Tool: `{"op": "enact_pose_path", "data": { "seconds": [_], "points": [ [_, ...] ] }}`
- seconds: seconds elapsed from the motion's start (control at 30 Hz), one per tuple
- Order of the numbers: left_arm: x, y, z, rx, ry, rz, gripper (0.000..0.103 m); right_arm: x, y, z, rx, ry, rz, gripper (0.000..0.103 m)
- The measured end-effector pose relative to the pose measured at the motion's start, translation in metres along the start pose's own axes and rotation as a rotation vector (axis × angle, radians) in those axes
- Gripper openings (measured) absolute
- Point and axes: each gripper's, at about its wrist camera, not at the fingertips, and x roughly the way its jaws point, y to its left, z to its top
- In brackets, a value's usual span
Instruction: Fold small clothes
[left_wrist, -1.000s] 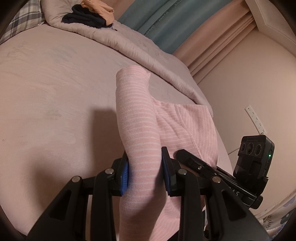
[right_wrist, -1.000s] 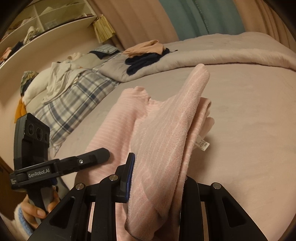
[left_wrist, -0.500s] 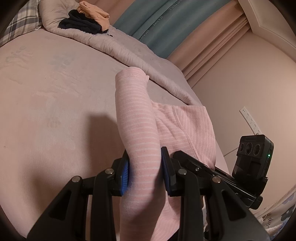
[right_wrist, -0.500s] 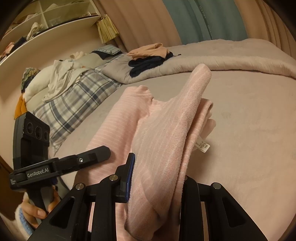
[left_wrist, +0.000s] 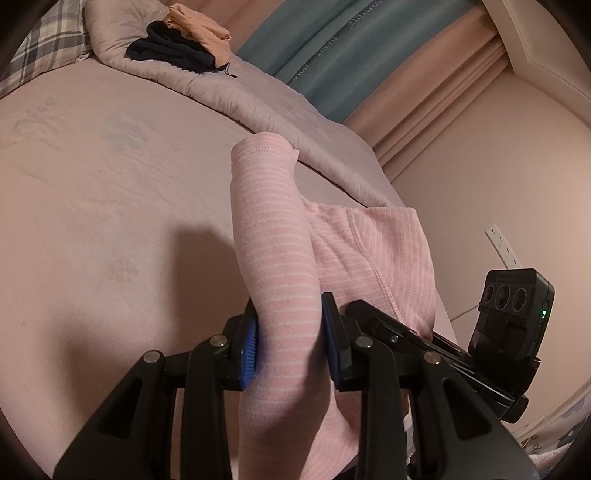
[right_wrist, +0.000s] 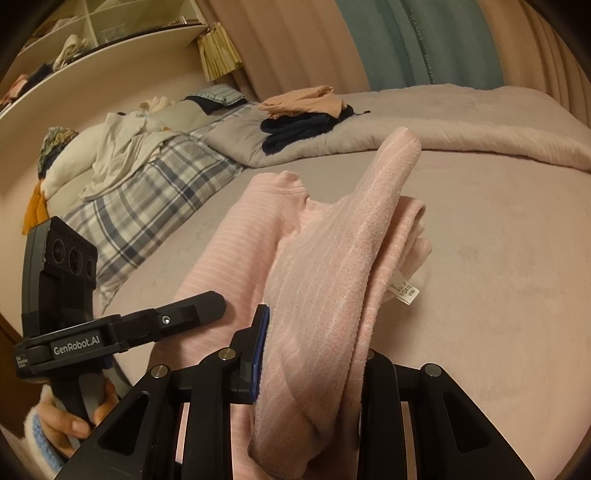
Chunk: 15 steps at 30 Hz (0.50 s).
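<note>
Clamping the pink striped garment near the bed's edge, left gripper and right gripper hold it mid-fold; laying it flat remains.

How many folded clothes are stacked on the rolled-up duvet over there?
2: a dark navy garment lying on the duvet, and a peach one partly on top of it. More may be hidden underneath.

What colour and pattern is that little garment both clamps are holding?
Pale pink with thin white stripes; the pink garment shows this best in the left wrist view.
</note>
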Motion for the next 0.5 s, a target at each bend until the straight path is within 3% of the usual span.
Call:
{"op": "enact_pose_path", "data": {
  "seconds": [0.5],
  "points": [
    [-0.014, 0.007, 0.009, -0.019, -0.019, 0.029, 0.029, 0.016, 0.011, 0.018, -0.029, 0.020, 0.036, 0.030]
  ]
}}
